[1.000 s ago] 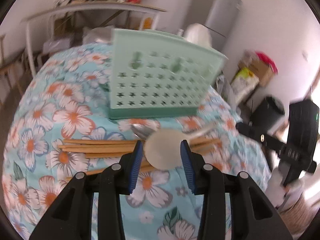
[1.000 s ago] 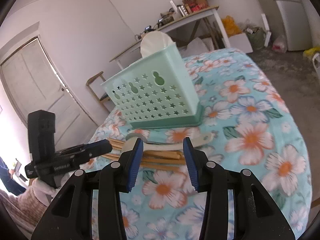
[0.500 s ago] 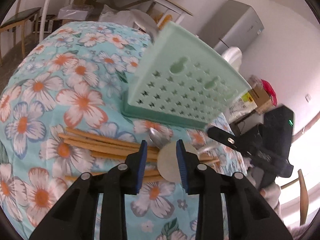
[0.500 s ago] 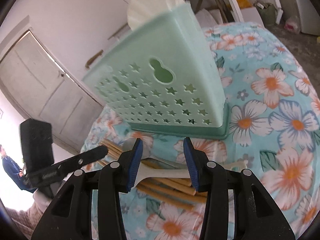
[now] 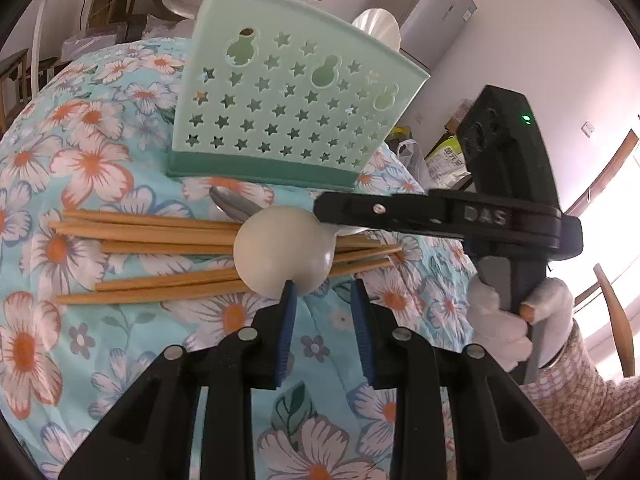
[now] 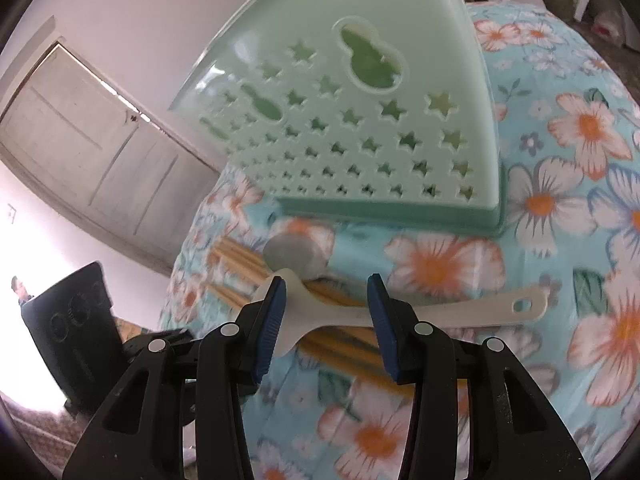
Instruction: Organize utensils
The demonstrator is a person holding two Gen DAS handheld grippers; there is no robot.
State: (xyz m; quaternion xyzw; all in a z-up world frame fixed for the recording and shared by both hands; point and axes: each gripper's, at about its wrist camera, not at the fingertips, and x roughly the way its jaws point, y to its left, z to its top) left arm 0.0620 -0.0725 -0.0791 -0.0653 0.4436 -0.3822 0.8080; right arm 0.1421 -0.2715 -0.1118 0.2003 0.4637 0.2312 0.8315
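A cream plastic rice paddle (image 5: 283,254) lies across a loose bundle of wooden chopsticks (image 5: 152,236) on the flower-print bench (image 5: 80,168), its handle (image 6: 460,314) running toward the right of the right wrist frame. A metal spoon (image 5: 236,205) is tucked just behind it, in front of the mint-green star-pierced utensil holder (image 5: 296,104) at upper centre. A second ago the right gripper (image 6: 327,312) hung back from the pile; it has since swung in low, and its jaws now stand spread either side of the paddle's neck without pressing on it. The left gripper (image 5: 323,322), at the bottom of its own frame, has narrowed its jaws and drawn back slightly: they stand apart with nothing between them, one blue pad (image 5: 287,328) just short of the paddle's round blade. The person's gloved hand (image 5: 500,320) grips the right tool at the right edge of the left wrist frame. A white paddle-like item (image 5: 378,26) already stands in the holder. Judged from this, the paddle is the next piece to be lifted, by the right side; chopsticks and spoon still wait
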